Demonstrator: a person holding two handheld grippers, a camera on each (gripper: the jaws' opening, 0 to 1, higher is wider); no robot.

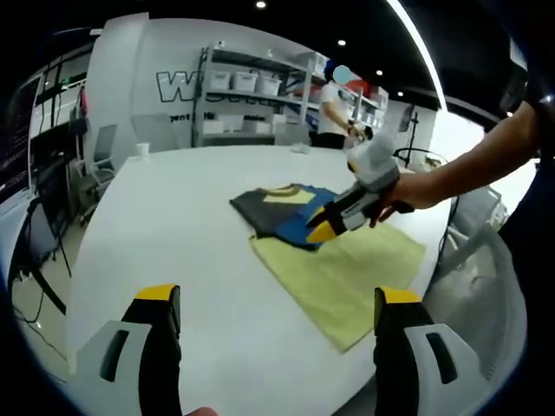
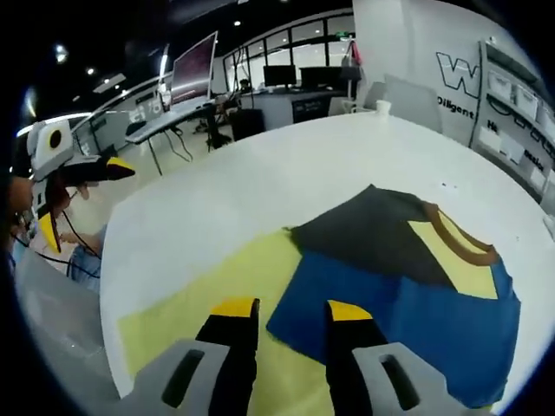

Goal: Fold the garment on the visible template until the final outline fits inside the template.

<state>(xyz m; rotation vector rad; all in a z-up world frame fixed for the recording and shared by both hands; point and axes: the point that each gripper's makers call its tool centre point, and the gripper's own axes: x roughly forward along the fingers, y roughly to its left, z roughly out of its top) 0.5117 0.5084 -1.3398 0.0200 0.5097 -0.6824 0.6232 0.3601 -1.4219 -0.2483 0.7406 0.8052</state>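
Grey grippers carry black jaws tipped yellow.

The garment is soft matt cloth; the yellow template lies flat and matt on the smooth white counter.

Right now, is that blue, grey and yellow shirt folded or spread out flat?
Folded. The blue, grey and yellow shirt is a compact block with layered panels, its brown collar on top, lying partly on the pale yellow template sheet.
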